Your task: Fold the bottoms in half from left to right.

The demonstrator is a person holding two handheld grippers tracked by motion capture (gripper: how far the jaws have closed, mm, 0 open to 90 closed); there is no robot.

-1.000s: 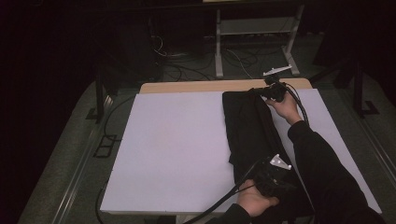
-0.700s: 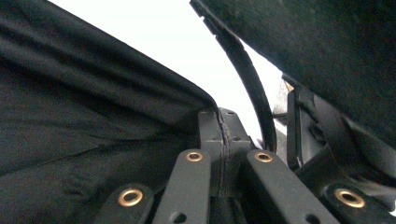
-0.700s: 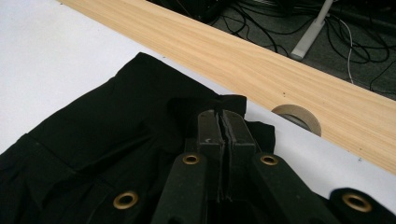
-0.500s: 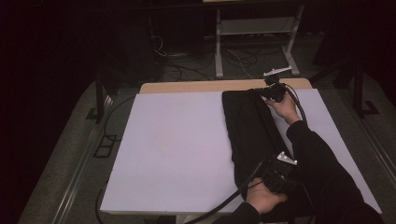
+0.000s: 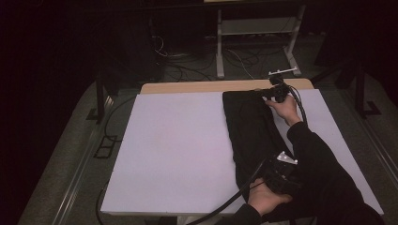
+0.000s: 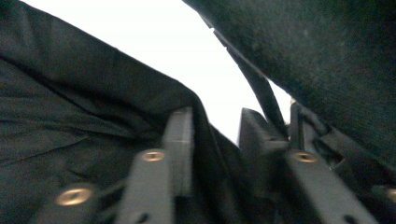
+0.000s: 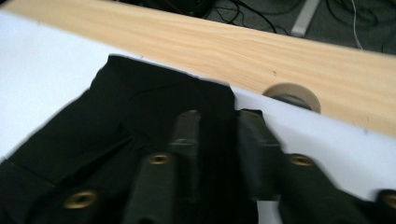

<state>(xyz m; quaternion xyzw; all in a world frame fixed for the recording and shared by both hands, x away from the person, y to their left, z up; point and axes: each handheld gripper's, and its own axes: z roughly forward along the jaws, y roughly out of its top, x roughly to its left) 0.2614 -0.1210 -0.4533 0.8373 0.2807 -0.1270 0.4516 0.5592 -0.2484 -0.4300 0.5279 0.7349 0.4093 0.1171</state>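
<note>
Reaching forward, right hand-held gripper and left hand-held gripper each clamp the black cloth.

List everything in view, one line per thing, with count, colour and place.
black garment: one, black, folded lengthwise on the right half of the sheet.
sheet: one, white, covering the tabletop.
tabletop: one, light wood, bare strip at the far edge, with a round cable hole.
metal stand: one, pale grey, on the floor behind the table.
cables: several, dark, on the floor.
left gripper: one, black, at the garment's near end, cloth between the jaws.
right gripper: one, black, at its far corner.
</note>
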